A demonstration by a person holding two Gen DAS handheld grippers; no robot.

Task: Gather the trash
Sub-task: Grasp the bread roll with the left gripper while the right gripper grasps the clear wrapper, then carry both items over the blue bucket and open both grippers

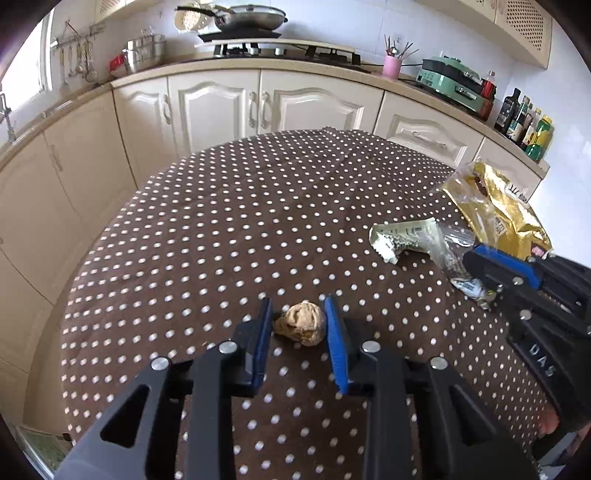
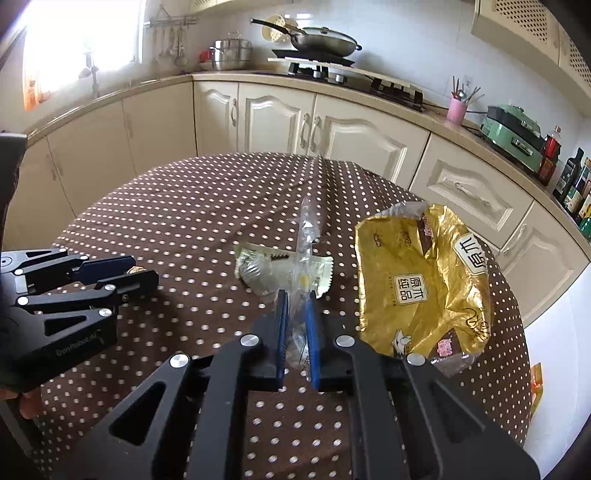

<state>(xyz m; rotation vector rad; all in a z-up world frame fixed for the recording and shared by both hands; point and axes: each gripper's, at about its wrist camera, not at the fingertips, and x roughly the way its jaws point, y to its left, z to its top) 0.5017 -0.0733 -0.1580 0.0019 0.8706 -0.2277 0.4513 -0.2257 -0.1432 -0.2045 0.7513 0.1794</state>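
A tan crumpled lump (image 1: pixel 301 324) lies on the dotted tablecloth, and the blue pads of my left gripper (image 1: pixel 298 314) touch it on both sides. From the right wrist view the left gripper (image 2: pixel 144 272) shows at the left with the lump (image 2: pixel 136 270) between its tips. My right gripper (image 2: pixel 297 310) is shut on a clear plastic wrapper (image 2: pixel 307 236) that sticks up between the pads. A pale green wrapper (image 2: pixel 258 271) lies just beyond it, and a gold foil bag (image 2: pixel 421 280) lies to its right. In the left wrist view the right gripper (image 1: pixel 471 260) sits on the clear wrapper (image 1: pixel 448 254), next to the pale wrapper (image 1: pixel 402 238) and the gold bag (image 1: pixel 495 210).
The round table under a brown white-dotted cloth (image 1: pixel 240 221) drops off close behind the gold bag. Cream cabinets (image 1: pixel 214 107) ring the far side, with a hob and pan (image 1: pixel 251 18) on top and bottles (image 1: pixel 524 122) at the right. A hand (image 2: pixel 26 406) holds the left gripper.
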